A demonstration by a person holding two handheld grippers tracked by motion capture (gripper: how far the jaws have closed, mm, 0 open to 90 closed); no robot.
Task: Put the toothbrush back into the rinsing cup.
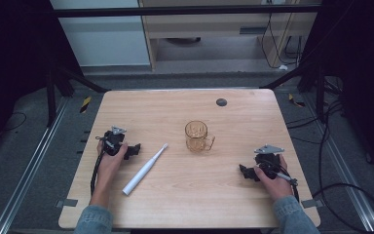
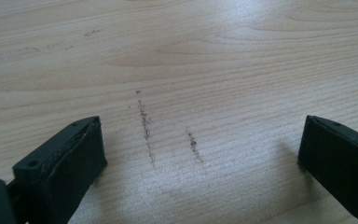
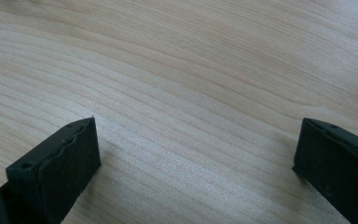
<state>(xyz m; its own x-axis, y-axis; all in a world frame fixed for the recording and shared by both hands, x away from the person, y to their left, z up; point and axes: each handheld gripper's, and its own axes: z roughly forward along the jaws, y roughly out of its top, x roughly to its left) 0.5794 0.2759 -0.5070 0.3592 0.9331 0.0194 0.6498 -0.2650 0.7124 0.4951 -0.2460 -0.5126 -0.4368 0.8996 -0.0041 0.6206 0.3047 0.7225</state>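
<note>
A white electric toothbrush [image 1: 144, 169] lies slantwise on the wooden table [image 1: 185, 204], its head toward a clear amber glass mug [image 1: 198, 136] that stands upright near the middle. My left gripper [image 1: 135, 149] rests on the table just left of the toothbrush, open, its jaws wide apart over bare wood [image 2: 200, 140] with faint dark scuff marks. At the right, my right gripper [image 1: 244, 172] also rests on the table, open, with nothing between its jaws [image 3: 196, 154]. Both point inward.
A small dark round disc [image 1: 221, 102] sits near the table's far edge. Black frame posts and cables stand around the table on the grey floor. A pale cabinet stands beyond the far edge.
</note>
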